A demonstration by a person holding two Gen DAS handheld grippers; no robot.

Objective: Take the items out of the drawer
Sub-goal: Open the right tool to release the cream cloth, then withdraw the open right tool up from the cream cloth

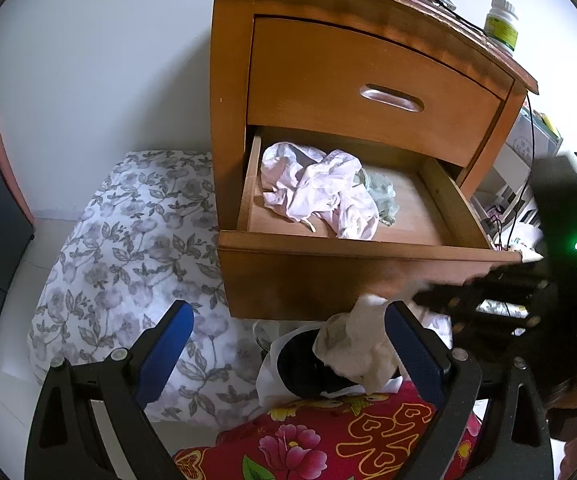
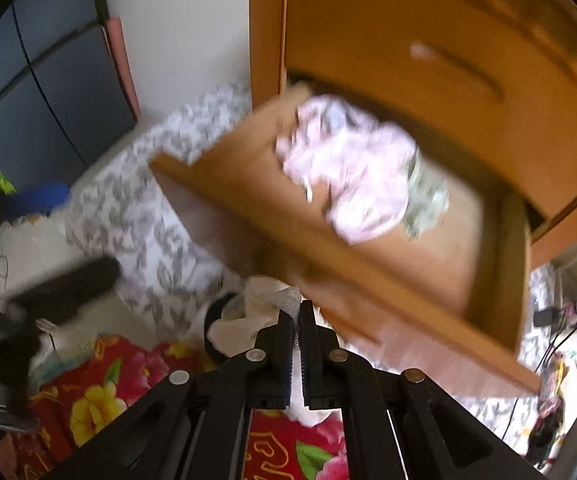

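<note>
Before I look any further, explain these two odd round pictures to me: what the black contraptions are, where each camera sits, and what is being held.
Each picture comes from a camera mounted on a hand-held claw, looking along its two fingers. A person carries one in each hand. The left claw is open and empty. The right claw is shut on a whitish cloth, hanging in front of the lower drawer of a wooden nightstand. That drawer is pulled out; a crumpled pink garment and a greenish fabric still lie inside.

Soft even daylight, my left view's sharp, right view's smeared with motion blur, heavy fisheye warping at edges.
</note>
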